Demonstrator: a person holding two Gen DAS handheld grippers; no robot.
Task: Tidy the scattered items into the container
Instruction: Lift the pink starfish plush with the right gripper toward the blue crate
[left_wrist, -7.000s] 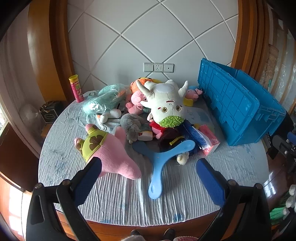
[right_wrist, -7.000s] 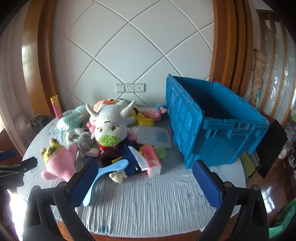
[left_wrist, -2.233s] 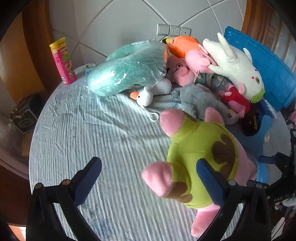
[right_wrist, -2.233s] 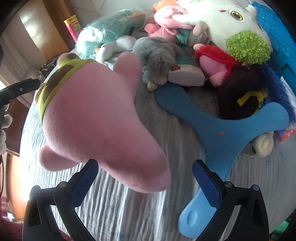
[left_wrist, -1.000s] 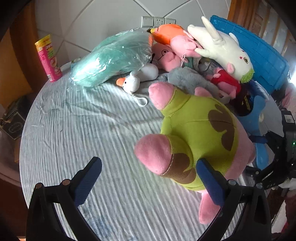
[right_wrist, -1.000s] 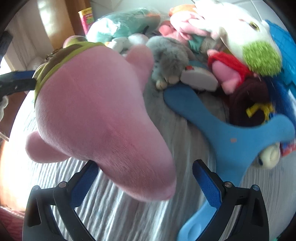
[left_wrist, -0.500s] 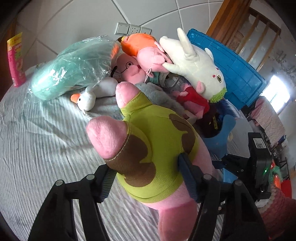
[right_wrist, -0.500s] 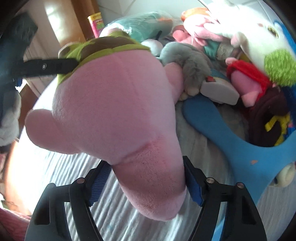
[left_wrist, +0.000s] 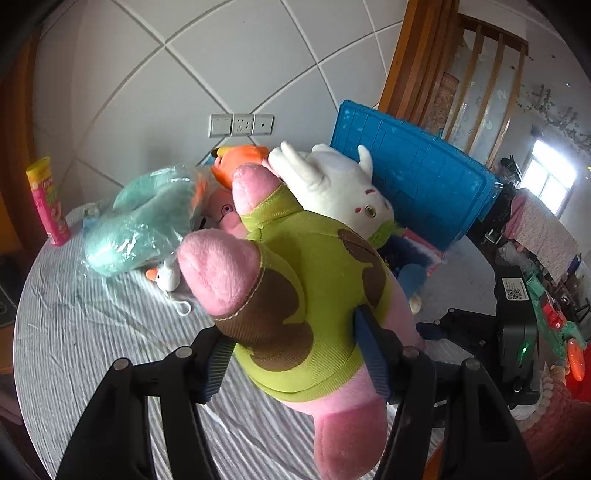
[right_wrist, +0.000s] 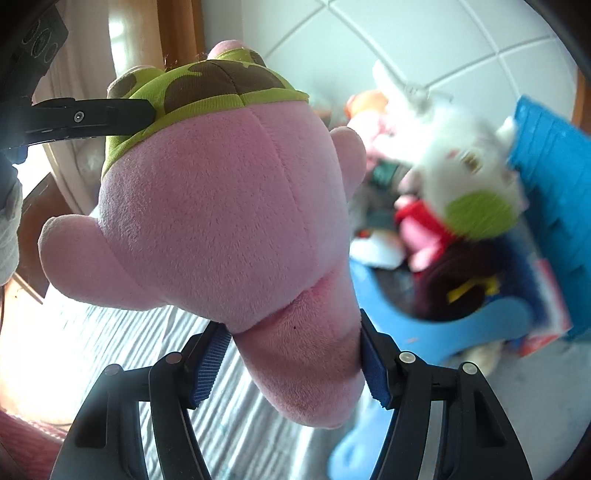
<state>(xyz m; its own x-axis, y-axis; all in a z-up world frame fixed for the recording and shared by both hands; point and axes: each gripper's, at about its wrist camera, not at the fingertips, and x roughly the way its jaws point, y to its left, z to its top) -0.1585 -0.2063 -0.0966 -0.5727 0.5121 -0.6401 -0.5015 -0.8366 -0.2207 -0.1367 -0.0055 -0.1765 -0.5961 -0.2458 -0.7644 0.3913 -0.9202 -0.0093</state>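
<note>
The pink starfish plush (left_wrist: 317, 295) hangs between both grippers: the left gripper (left_wrist: 295, 350) clenches its green-shorted end, the closing right gripper (right_wrist: 291, 350) its pointed tip.

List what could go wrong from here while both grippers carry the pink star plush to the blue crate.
1. The right gripper, jaws closing, pinches only the tapered tip of the pink star plush; it may slip out.
2. The left gripper squeezes soft stuffing at the green shorts; uneven pulling could twist the toy.
3. The white horned plush lies before the blue crate and could get knocked.
</note>
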